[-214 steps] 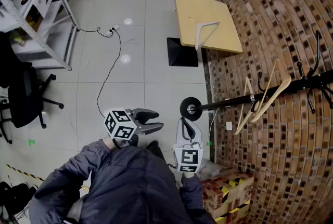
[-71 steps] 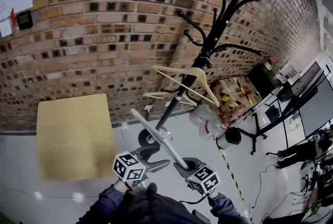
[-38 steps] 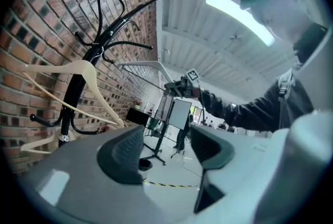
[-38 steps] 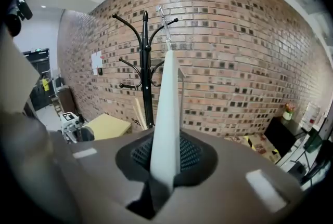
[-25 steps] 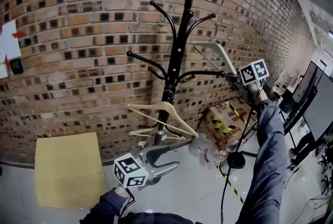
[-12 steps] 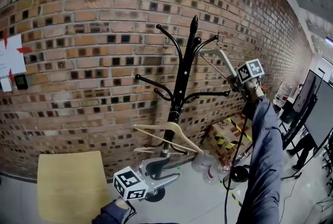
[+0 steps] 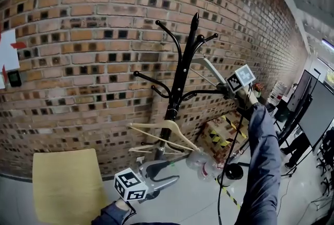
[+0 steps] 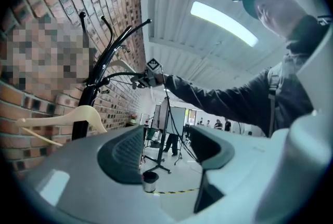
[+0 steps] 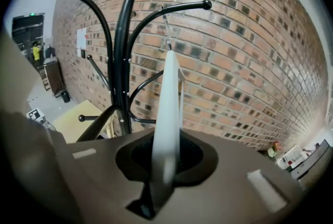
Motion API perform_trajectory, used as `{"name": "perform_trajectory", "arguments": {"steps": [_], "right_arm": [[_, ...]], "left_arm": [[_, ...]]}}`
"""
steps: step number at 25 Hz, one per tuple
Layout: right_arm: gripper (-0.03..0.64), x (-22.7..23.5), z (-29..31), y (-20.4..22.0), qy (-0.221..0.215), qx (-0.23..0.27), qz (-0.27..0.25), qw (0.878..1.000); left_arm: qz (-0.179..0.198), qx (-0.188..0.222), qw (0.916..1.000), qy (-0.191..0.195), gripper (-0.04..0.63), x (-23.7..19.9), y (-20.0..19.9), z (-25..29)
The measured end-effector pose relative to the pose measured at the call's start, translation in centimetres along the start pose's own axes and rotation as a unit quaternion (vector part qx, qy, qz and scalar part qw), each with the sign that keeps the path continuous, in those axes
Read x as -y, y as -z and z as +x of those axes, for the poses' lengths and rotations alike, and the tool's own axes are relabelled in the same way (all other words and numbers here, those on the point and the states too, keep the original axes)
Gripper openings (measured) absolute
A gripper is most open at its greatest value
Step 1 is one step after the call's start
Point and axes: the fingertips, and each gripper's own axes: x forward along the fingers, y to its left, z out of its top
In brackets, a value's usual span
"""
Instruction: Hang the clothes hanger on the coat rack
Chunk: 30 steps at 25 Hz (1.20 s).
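White hanger (image 9: 167, 108) is clenched in the right tongs (image 9: 165, 163), held up at the top arms of the rack (image 7: 181, 70), wire hook just under one curved arm; can't tell if it's caught, looks not seated. Left tongs (image 8: 166, 150) are spread apart and empty, low by the rack's foot, near a wooden hanger (image 7: 166, 130) already hung on a lower arm. Judged remaining: settle hook over arm, release.

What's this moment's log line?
right gripper: shut on white hanger | hook: at coat rack upper arm, seating unclear | left gripper: open, empty
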Motion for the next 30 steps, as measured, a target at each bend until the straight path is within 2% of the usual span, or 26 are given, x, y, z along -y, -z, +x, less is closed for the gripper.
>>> {"name": "perform_trajectory", "arguments": {"steps": [4,6,9,13,18,26,30], "right_arm": [[0.054,-3.2,0.8,0.3,-0.08,0.029,0.031,0.996],[0.055,-3.7,0.9,0.2,-0.104,0.042,0.046,0.993],[0.071,-3.3,0.9,0.1,-0.085,0.056,0.039,0.994],[0.159,-2.3,0.5,-0.1,-0.043,0.069,0.031,0.996],[0.198,-1.1,-0.2,-0.6,0.001,0.081,0.016,0.997],[0.269,-1.8,-2.5,0.8,-0.035,0.08,-0.014,0.996],[0.232,-2.5,-3.3,1.7,-0.042,0.122,-0.01,0.992]], "left_arm": [[-0.013,0.0,0.9999,0.001,0.267,-0.1,0.8,-0.3],[-0.017,-0.001,0.9998,0.002,0.267,0.0,1.1,-0.5],[-0.022,-0.002,0.9997,0.003,0.267,0.2,1.4,-0.7],[-0.026,-0.001,0.9997,0.002,0.267,0.3,1.3,-1.2],[-0.032,-0.003,0.9995,-0.004,0.267,-0.2,1.9,-1.9],[-0.044,0.001,0.999,0.001,0.265,-0.3,1.9,-2.4],[-0.047,-0.003,0.9989,0.007,0.265,0.2,2.4,-1.9]]}}
